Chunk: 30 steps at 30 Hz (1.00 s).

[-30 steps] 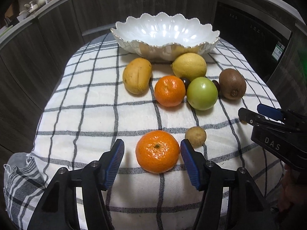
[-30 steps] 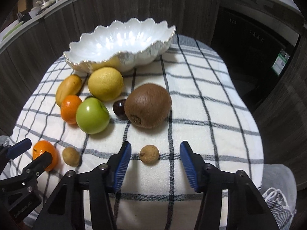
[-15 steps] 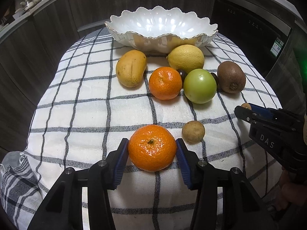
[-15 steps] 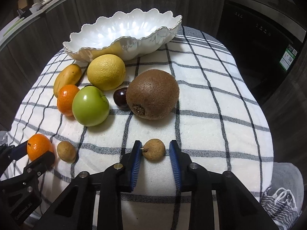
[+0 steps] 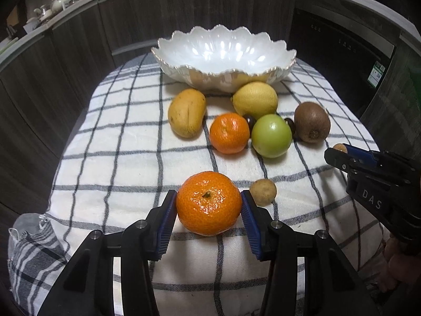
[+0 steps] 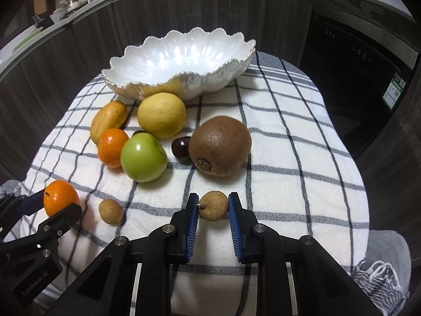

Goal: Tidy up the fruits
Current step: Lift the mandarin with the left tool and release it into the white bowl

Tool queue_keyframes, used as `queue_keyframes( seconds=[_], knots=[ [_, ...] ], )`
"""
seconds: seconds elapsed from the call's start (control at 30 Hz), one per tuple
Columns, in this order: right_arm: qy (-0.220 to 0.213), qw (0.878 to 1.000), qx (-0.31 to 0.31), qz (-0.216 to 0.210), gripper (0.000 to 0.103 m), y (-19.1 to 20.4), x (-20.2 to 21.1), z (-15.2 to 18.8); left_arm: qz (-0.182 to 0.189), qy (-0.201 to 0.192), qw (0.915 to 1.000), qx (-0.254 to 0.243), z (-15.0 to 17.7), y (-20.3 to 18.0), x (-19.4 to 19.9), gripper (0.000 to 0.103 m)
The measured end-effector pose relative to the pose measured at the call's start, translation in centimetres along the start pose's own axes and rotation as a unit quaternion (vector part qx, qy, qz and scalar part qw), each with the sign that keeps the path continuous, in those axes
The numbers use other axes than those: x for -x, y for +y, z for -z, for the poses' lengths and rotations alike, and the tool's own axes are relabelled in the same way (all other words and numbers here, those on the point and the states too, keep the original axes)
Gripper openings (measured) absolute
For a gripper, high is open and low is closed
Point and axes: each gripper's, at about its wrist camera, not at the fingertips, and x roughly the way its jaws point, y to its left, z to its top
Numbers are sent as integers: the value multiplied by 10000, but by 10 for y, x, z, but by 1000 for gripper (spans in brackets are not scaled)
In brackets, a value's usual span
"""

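Note:
My left gripper is shut on a mandarin that rests on the checked cloth; both blue pads press its sides. My right gripper is shut on a small brown round fruit, also low on the cloth. The right wrist view shows the left gripper at the lower left with the mandarin in it. In the left wrist view the right gripper enters from the right. A white scalloped bowl stands at the far end, holding no fruit.
In front of the bowl lie a mango, a lemon, a second mandarin, a green apple, a kiwi and dark cherries. Another small brown fruit sits just right of the held mandarin. Dark cabinets surround the table.
Both grippers went from standing open around their fruits to shut on them: the left on the mandarin, the right on the small brown fruit. Neither hand has shifted much.

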Motion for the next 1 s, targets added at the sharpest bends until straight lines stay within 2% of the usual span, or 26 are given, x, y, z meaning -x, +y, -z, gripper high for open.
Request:
queue_keyframes(
  seconds=[0.27, 0.6, 0.73, 1.0],
  knots=[
    [-276, 9996, 41, -103, 24, 5, 24, -19, -34, -435, 9990, -7, -25, 5, 25, 47],
    [-760, 9968, 167, -175, 24, 9, 38, -82, -57, -970, 9953, 29, -93, 16, 33, 47],
    [-896, 9956, 197, -180, 24, 8, 36, -106, 5, -1031, 9947, 25, -113, 19, 28, 47],
    [-878, 9958, 124, -214, 24, 0, 12, -145, 110, -1024, 9947, -77, -159, 19, -1, 47]
  ],
)
